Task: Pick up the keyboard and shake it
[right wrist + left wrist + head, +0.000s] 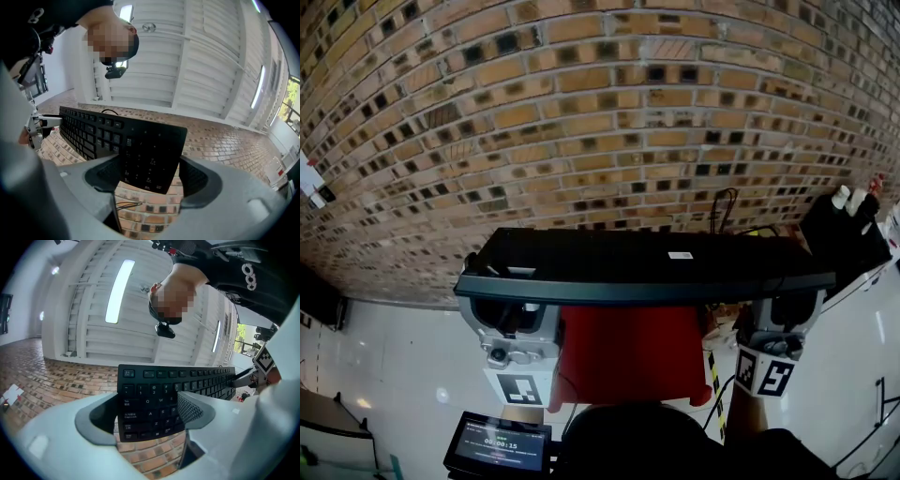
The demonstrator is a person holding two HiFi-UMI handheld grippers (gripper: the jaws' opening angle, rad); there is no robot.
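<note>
A long black keyboard is up in the air, level across the head view, its plain back with a small white label facing me. My left gripper is shut on its left end and my right gripper is shut on its right end. In the left gripper view the key side of the keyboard sits between the grey jaws of the left gripper. In the right gripper view the number-pad end of the keyboard sits between the jaws of the right gripper. Its black cable trails behind.
A brick floor fills the far side below. A red seat-like object lies under the keyboard. A small lit screen is at the bottom left. A black object with white items stands at the right. A white floor lies on the left.
</note>
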